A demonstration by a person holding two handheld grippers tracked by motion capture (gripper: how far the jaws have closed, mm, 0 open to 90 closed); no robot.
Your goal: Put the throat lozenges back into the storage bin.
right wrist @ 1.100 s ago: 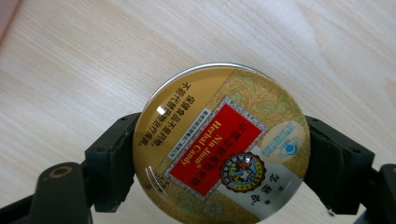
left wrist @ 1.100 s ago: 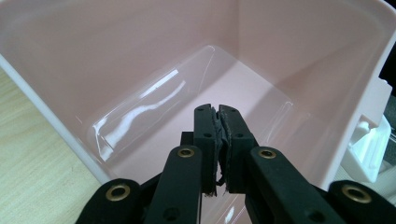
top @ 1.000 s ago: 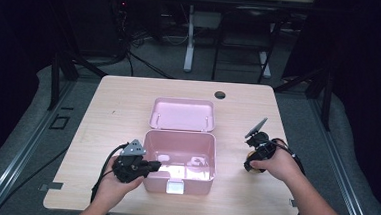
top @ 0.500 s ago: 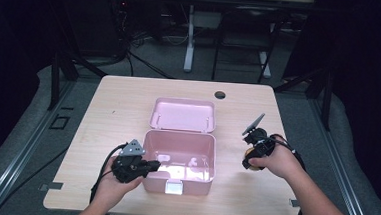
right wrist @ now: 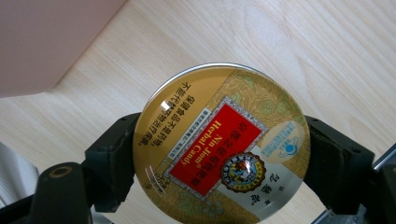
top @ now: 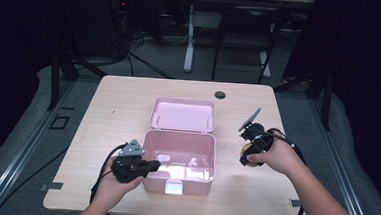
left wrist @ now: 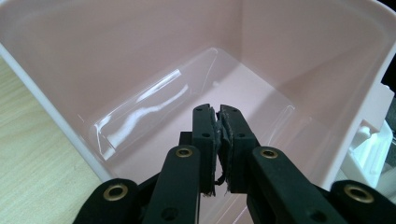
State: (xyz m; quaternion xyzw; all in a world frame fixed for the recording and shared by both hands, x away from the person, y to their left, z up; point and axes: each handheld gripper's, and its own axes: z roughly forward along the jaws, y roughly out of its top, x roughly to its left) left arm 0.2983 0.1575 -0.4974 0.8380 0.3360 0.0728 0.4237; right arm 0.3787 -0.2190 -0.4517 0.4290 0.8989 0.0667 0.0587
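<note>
Gold round candy tin (right wrist: 219, 147), red label, clamped in right gripper (right wrist: 224, 158) jaws.

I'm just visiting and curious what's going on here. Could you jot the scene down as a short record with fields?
Setting: wooden table
Box: pink box, open, lid lying flat behind it
Box contents: nothing seen inside
Left tongs: shut, tips inside the box at its left wall, nothing between them
Right tongs: closed on a round candy tin, gold with a red label
Tin's place: right of the box, above the table
</note>
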